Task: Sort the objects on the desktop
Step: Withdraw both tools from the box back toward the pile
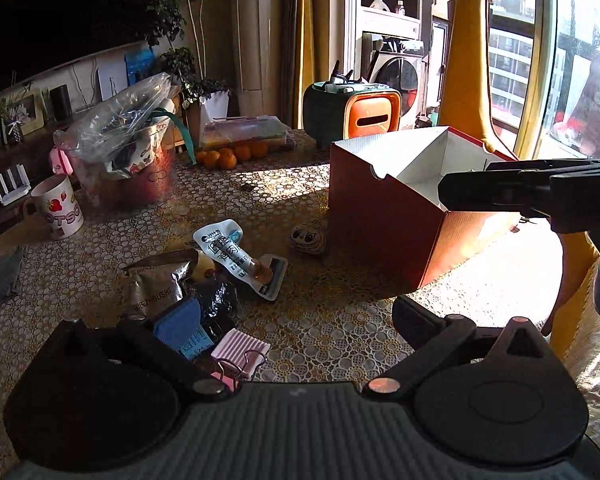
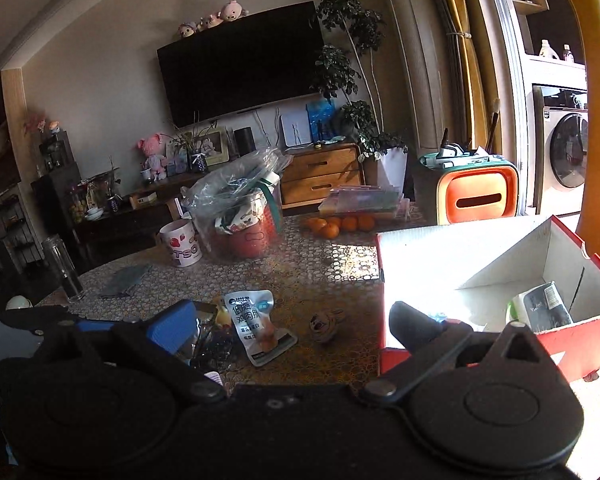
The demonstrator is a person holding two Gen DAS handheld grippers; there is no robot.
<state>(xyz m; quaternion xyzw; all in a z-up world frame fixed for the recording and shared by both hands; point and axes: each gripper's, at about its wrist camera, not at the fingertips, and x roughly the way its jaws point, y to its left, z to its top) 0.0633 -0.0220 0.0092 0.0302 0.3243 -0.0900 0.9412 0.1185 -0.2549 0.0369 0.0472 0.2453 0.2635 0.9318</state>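
An open red box with a white inside stands on the table; in the right wrist view a dark-labelled packet lies inside it. A heap of small items lies to its left: a white snack pouch, a brown foil packet, a pink ribbed clip and a small face-printed toy. My left gripper is open and empty, low over the heap's near edge. My right gripper is open and empty at the box's near left corner; in the left wrist view it reaches over the box rim.
A strawberry mug, a red bucket stuffed with plastic bags, several oranges and a flat plastic case stand further back. An orange-fronted green bin stands beyond the table. A glass stands at the table's left.
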